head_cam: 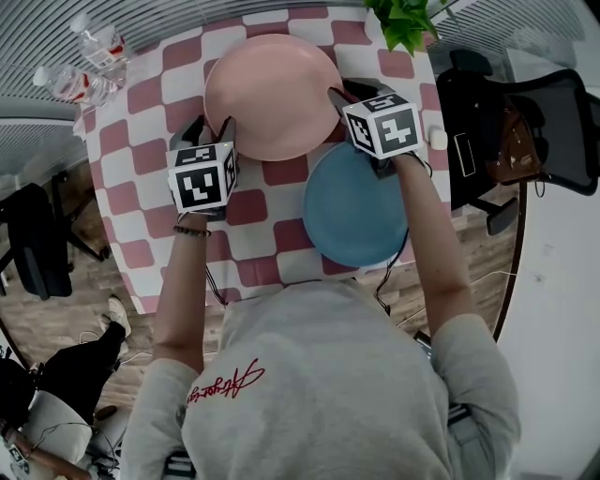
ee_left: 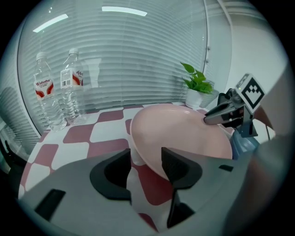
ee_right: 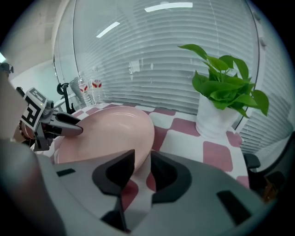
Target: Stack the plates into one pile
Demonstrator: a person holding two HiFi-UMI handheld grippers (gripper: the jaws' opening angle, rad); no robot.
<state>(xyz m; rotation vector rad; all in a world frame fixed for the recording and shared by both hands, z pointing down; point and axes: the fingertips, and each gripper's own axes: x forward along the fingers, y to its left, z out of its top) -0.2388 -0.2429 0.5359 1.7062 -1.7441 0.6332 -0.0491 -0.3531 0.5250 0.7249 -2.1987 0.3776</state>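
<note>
A pink plate is held over the far half of the checked table, one gripper at each side. My left gripper is shut on its left rim, which runs between the jaws in the left gripper view. My right gripper is shut on the right rim, seen between its jaws in the right gripper view. The pink plate looks raised and slightly tilted. A blue plate lies flat on the table near the front right, under my right forearm; its edge shows beneath the pink one.
Two water bottles stand at the table's far left corner. A potted plant stands at the far right corner. A black office chair is right of the table, another chair left.
</note>
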